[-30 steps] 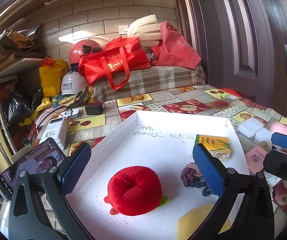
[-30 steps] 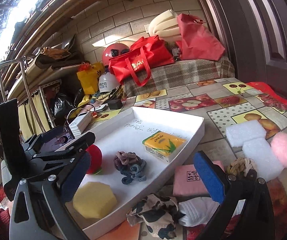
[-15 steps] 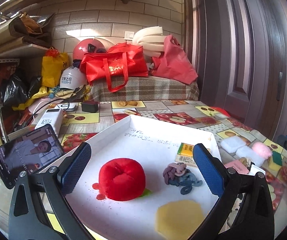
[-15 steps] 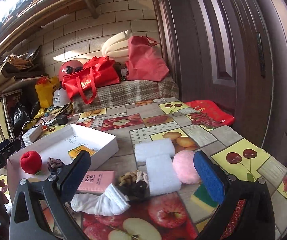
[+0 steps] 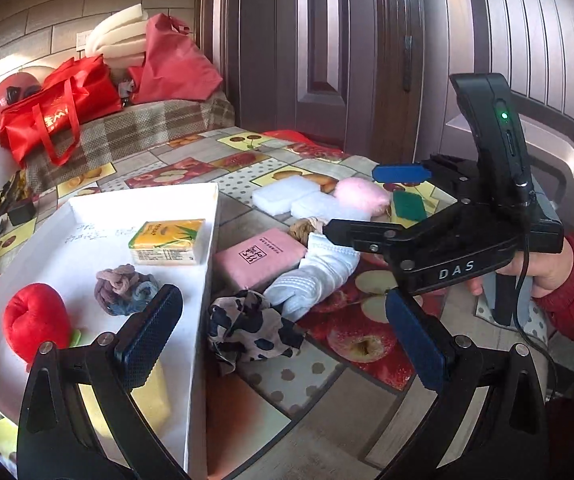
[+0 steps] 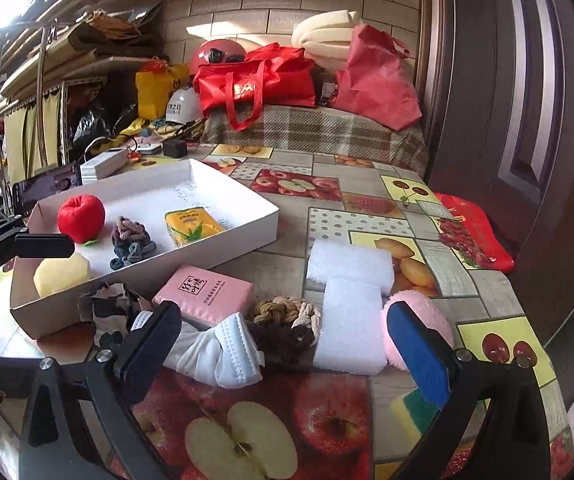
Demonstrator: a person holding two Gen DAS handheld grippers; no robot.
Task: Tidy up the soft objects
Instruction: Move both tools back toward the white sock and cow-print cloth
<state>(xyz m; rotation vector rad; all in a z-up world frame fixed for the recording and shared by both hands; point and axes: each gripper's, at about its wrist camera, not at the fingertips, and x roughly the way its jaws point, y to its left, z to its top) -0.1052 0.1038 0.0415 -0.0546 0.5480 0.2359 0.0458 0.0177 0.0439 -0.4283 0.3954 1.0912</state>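
left gripper (image 5: 283, 340): fingers wide apart, nothing between them; hangs over the tray's right wall and the spotted cloth
right gripper (image 6: 287, 348): fingers wide apart, empty; low over the glove and the knotted rope; in the left view it is held by a hand (image 5: 543, 268) in a red sleeve
tray (image 6: 243, 240): white, on the desk (image 6: 327, 200); holds a red plush apple (image 6: 81, 213), a scrunchie (image 6: 133, 240), a yellow pack (image 6: 193, 226) and a yellow sponge (image 6: 61, 274)
spotted cloth (image 5: 253, 326): crumpled on the desk, just beside the tray's right wall
glove (image 6: 215, 354): white, lying between the right fingers, touching the pink pack (image 6: 207, 294)
knotted rope (image 6: 287, 314): beside the glove, against a white pad
white pads (image 6: 351, 300): two, touching each other, right of the rope
pink puff (image 6: 419, 332): touching the nearer pad, partly behind the right finger
green-yellow sponge (image 6: 411, 408): on the desk, beneath the right finger
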